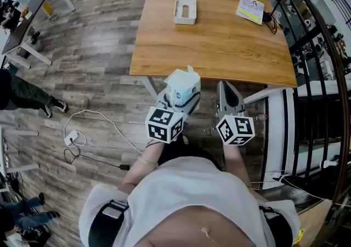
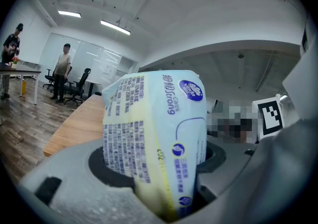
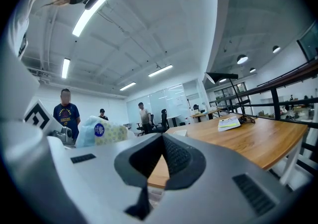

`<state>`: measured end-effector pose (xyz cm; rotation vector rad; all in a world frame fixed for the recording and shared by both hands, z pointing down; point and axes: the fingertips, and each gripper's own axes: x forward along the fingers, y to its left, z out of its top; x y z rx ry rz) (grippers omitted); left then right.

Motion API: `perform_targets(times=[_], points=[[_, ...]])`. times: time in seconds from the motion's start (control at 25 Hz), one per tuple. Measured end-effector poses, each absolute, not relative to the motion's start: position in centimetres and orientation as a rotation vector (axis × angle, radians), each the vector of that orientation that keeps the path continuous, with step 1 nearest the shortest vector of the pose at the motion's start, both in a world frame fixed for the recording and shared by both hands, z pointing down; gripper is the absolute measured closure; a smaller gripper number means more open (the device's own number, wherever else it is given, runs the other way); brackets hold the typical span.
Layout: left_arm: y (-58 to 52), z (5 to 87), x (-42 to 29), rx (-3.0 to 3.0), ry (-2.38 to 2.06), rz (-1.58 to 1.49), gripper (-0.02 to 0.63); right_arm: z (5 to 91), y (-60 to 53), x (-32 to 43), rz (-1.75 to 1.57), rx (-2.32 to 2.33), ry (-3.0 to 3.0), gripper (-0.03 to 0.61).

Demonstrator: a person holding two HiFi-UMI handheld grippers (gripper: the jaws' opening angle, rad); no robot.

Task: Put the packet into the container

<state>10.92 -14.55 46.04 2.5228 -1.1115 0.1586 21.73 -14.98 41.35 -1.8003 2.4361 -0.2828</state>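
Note:
A pale blue and yellow tissue packet (image 1: pixel 182 82) stands upright between the jaws of my left gripper (image 1: pixel 181 96), which is shut on it. In the left gripper view the packet (image 2: pixel 156 133) fills the middle, its lower end wedged between the grey jaws. My right gripper (image 1: pixel 228 92) hangs beside it to the right, shut with nothing held; its dark pads (image 3: pixel 174 156) meet in the right gripper view. Both grippers are short of the wooden table's (image 1: pixel 219 49) near edge. The white open container (image 1: pixel 185 9) lies on the far part of the table, left of centre.
A booklet (image 1: pixel 250 9) lies at the table's far right with a dark cable beside it. A black railing (image 1: pixel 310 49) runs along the right side. A white cable and power strip (image 1: pixel 74 139) lie on the floor at left. People stand at the far left.

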Motion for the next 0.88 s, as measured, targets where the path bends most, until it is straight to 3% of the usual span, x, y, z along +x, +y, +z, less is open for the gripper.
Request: perform_targets(times=[0.88], points=[[-27.0, 45.4, 13.1, 2.510, -1.094, 0.210, 0.285, 41.2, -25.8, 23.5, -0.303, -1.819, 2.437, 0.568]])
